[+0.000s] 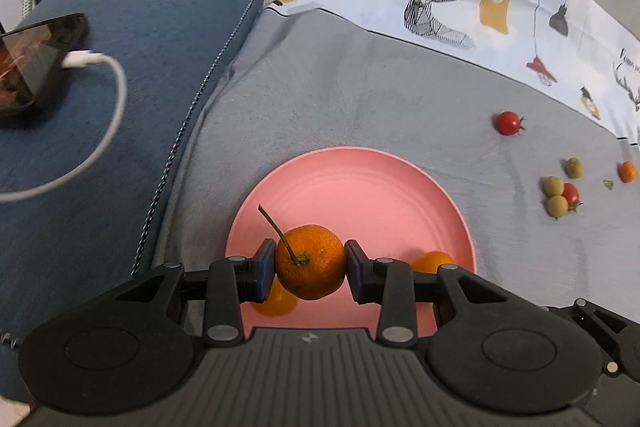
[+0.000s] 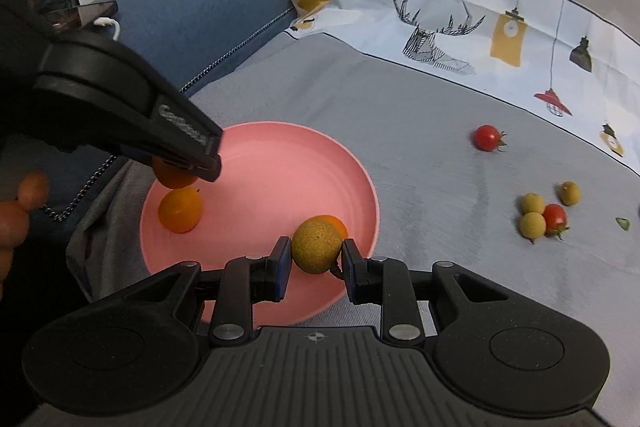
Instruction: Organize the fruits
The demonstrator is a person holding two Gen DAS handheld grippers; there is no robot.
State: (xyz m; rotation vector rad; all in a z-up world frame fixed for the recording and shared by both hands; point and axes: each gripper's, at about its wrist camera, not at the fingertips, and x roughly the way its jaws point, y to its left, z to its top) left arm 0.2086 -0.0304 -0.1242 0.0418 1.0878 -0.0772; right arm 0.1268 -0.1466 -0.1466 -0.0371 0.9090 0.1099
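My left gripper [image 1: 310, 267] is shut on an orange mandarin [image 1: 310, 261] with a long stem, held just above the near part of the pink plate [image 1: 360, 183]. Two more mandarins lie on that plate [image 2: 280, 163], one [image 2: 180, 211] under the held fruit and one [image 2: 338, 223] near the right rim. My right gripper [image 2: 314, 259] is shut on a yellow-brown round fruit [image 2: 316, 247] over the plate's near right edge. In the right wrist view, one of the left gripper's fingers [image 2: 192, 143] hangs over the plate's left side.
Loose on the grey cloth to the right lie a cherry tomato [image 2: 487, 137], three yellow-green fruits [image 2: 533, 225], another tomato [image 2: 556, 217] and a small orange fruit [image 1: 627, 171]. A phone [image 1: 36, 59] with a white cable [image 1: 100, 131] rests on the blue cushion [image 1: 140, 27] at left.
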